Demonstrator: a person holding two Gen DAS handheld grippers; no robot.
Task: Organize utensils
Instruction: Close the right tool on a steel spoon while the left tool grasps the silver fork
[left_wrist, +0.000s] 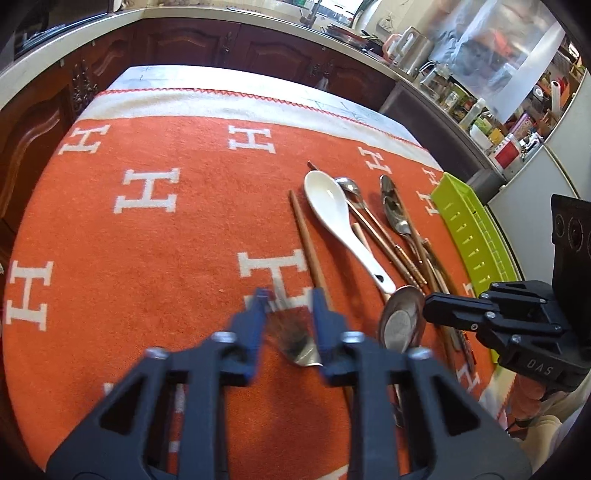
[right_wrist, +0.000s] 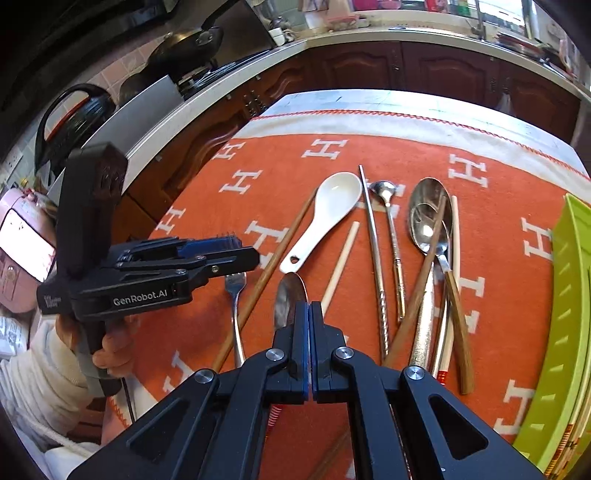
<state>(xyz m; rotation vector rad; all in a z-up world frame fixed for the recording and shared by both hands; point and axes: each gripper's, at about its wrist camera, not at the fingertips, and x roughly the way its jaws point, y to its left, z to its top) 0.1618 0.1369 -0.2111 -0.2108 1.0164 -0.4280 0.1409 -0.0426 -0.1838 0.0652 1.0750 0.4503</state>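
An orange cloth patterned with white H letters, a white ceramic spoon, a lime-green tray, brown wooden chopsticks.

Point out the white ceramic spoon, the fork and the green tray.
white ceramic spoon (right_wrist: 341, 190), right wrist view, bowl
fork (right_wrist: 235, 282), right wrist view, tines
green tray (left_wrist: 467, 225), left wrist view, slotted wall

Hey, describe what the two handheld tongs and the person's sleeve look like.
Both tongs are black plastic frames with silver screws and blue pads on the fingers. The left tongs carry white "GenRobot.AI" lettering, a tall black handle block and a dark cable below the grip. The right tongs match them. The sleeve is cream knit.
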